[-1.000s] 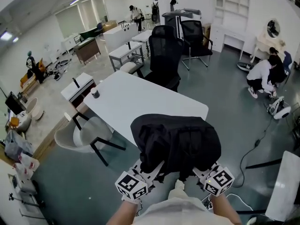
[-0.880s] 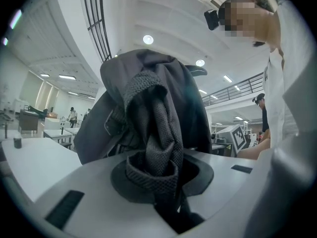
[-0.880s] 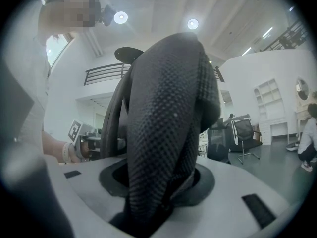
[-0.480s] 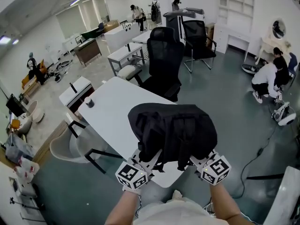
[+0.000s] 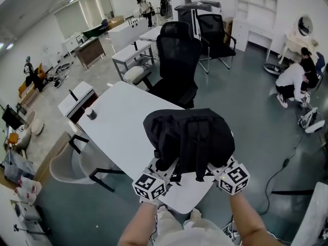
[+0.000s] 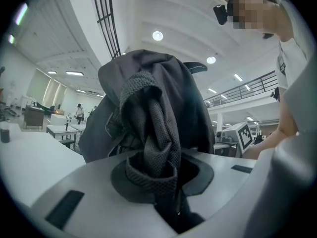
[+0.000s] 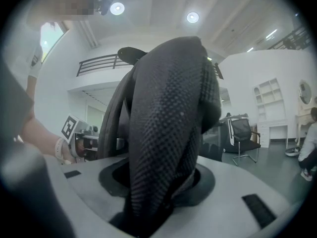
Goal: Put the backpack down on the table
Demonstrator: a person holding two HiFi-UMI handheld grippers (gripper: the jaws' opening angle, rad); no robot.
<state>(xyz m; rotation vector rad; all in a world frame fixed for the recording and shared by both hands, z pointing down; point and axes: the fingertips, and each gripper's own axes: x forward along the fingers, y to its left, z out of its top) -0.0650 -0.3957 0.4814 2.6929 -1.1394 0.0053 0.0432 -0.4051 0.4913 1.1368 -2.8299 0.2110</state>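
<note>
The black backpack (image 5: 189,140) hangs over the near end of the white table (image 5: 123,122), its back panel and two shoulder straps turned toward the person. Whether its underside touches the tabletop cannot be told. The left gripper (image 5: 163,167) sits at the backpack's lower left edge. Seen in the left gripper view, its jaws are clamped on a bunched fold of dark mesh strap (image 6: 151,152), and the bag's body rises just behind the fold. The right gripper (image 5: 217,168) sits at the lower right edge, beyond the table's near right corner. In the right gripper view, its jaws are pressed onto a thick padded mesh strap (image 7: 163,133) that fills the gap between them. Both grippers point roughly level, side by side, with their marker cubes toward the person and the person's forearms (image 5: 141,224) reaching in from below. On the table's far left part, well apart from the backpack, stands a small dark cup (image 5: 91,113). A black office chair (image 5: 177,55) stands at the table's far side, close to its edge. A pale shell chair with dark legs (image 5: 69,163) stands at the table's left side, partly tucked under it. To the right of the table, well apart across the grey floor, a person in a white top (image 5: 292,81) crouches. A dark cable (image 5: 287,160) snakes over the floor between that person and the table.
</note>
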